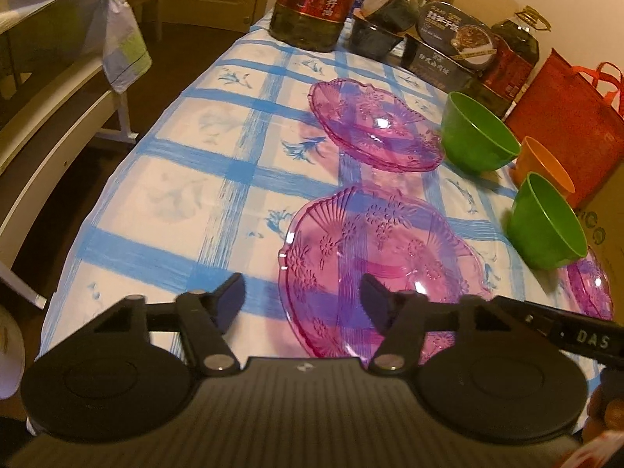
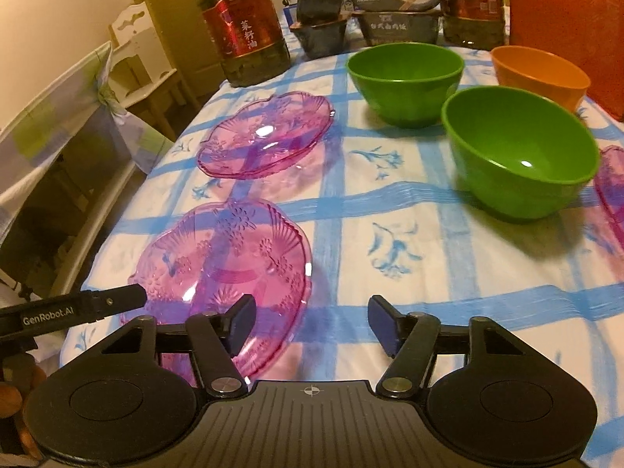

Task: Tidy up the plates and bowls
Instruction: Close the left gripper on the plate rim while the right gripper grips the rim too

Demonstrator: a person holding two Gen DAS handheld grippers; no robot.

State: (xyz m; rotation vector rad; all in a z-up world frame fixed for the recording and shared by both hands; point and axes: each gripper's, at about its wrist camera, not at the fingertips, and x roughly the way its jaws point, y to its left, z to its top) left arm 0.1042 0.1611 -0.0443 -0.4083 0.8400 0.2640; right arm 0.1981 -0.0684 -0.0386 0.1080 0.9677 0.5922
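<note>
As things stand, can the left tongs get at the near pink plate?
Probably yes. The left tongs stand open right at the near pink plate, one finger over it and one beside its rim, with only bare tablecloth around. Whether they touch it is unclear.

Third pink plate (image 2: pixel 613 195) cut off by right edge; oil bottle (image 1: pixel 318 0) top cropped; near pink plate (image 1: pixel 374 269) front rim hidden behind gripper.

Far ahead of the hand-held gripper we see a red-labelled oil bottle (image 2: pixel 243 25), dark food tubs (image 2: pixel 396 4), a second oil bottle (image 1: pixel 511 54) and a red bag (image 1: pixel 565 105) lining the back of the blue-checked surface (image 2: pixel 343 195), with a covered chair (image 2: pixel 74 117) off to the left.
</note>
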